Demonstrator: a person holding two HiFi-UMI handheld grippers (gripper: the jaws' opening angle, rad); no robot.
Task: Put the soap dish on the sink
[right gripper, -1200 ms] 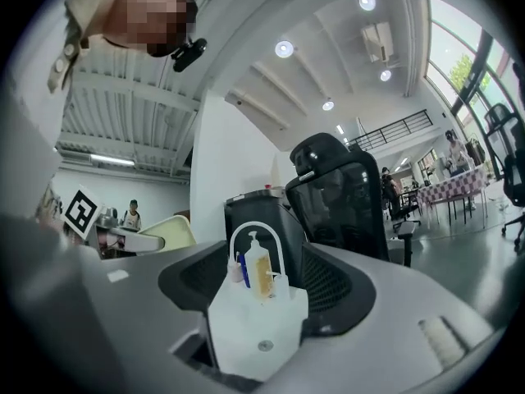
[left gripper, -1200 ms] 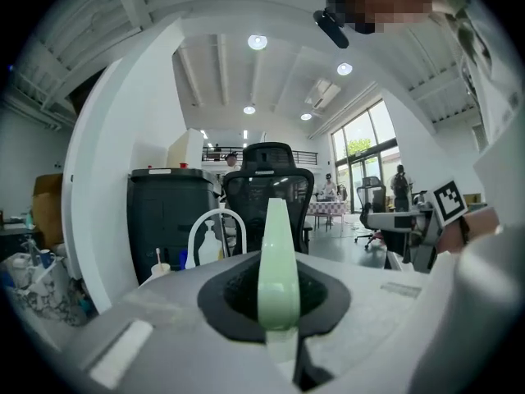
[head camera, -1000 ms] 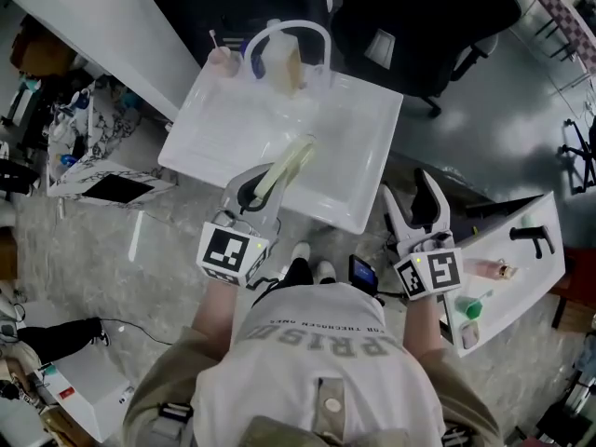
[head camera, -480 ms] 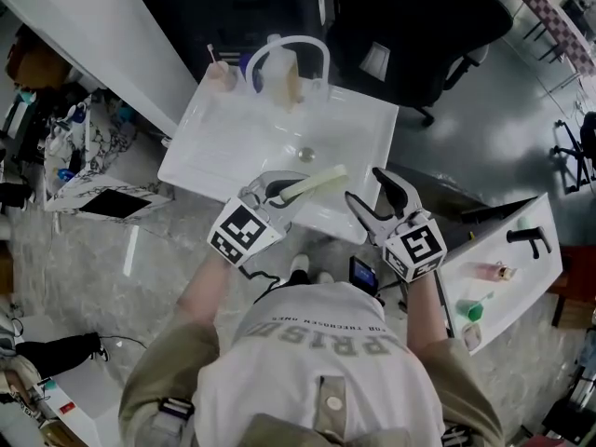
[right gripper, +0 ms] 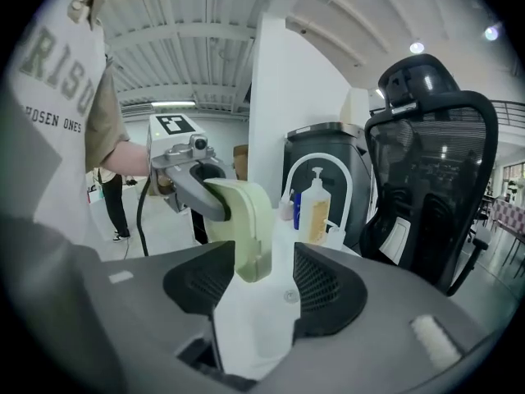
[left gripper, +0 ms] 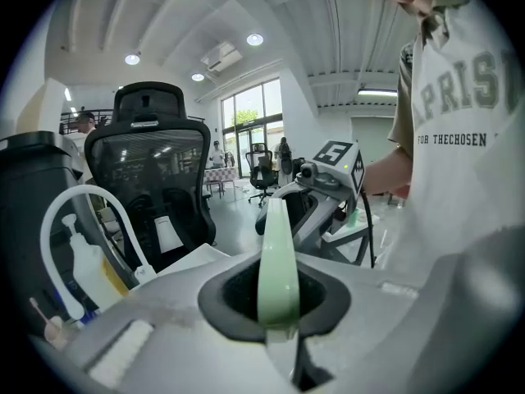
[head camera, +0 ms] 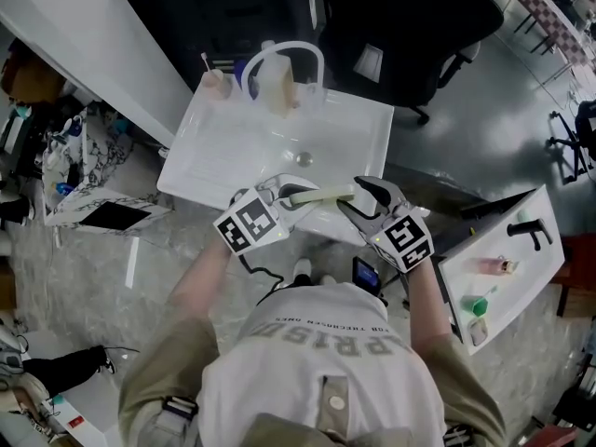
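Left gripper [head camera: 281, 194] clamps the soap dish [head camera: 326, 194] over the sink's [head camera: 233, 138] near edge. Right gripper [head camera: 361, 199] jaws have just been closing, loosely straddling its free end, likely to steady it.

Head view looks steeply down on the sink [head camera: 242, 147] from overhead; both gripper views sit close behind their jaws, facing each other across the shared soap dish [left gripper: 277, 257].

Soap dish [head camera: 328, 194] end hidden in left gripper [head camera: 291, 194] fingers, items on side tray [head camera: 533, 270] too small

White sink [head camera: 216, 155] w/ pump bottle [head camera: 277, 88] & cup [head camera: 216, 84] on back rim.
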